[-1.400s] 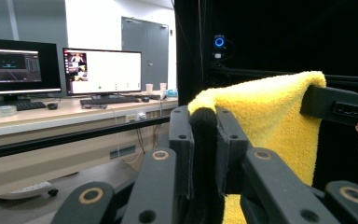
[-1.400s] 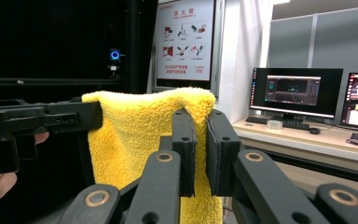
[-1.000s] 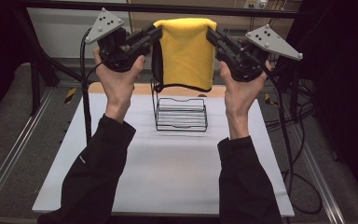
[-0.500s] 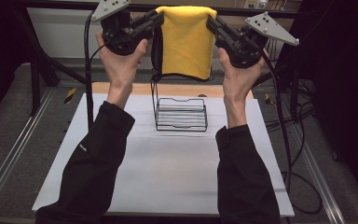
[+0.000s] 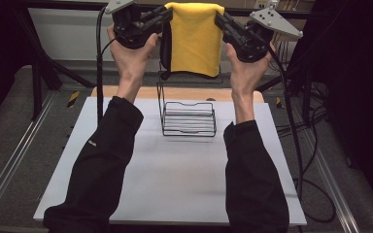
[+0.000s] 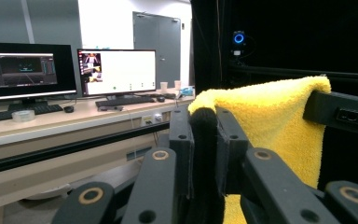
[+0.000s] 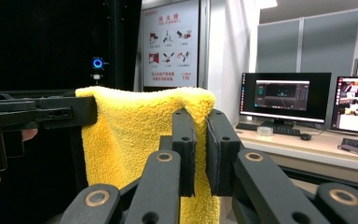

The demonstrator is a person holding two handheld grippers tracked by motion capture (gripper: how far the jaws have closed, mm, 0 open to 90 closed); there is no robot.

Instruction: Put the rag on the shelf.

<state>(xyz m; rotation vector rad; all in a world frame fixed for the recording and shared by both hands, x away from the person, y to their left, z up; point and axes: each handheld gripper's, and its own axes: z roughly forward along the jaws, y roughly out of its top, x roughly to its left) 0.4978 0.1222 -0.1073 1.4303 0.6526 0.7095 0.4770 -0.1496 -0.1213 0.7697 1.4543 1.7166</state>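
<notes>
Yellow towel (image 5: pixel 194 39) held aloft at the top centre of the high view, stretched between two grippers. The left gripper (image 5: pixel 164 15) has its jaws closed on the towel's left top corner; the right gripper (image 5: pixel 219 18) has its jaws closed on the right top corner. The towel hangs folded, its lower edge above the wire rack (image 5: pixel 188 119) standing on the desk (image 5: pixel 175 194). Judged progress: towel lifted and spread; draping it over the rack remains.
</notes>
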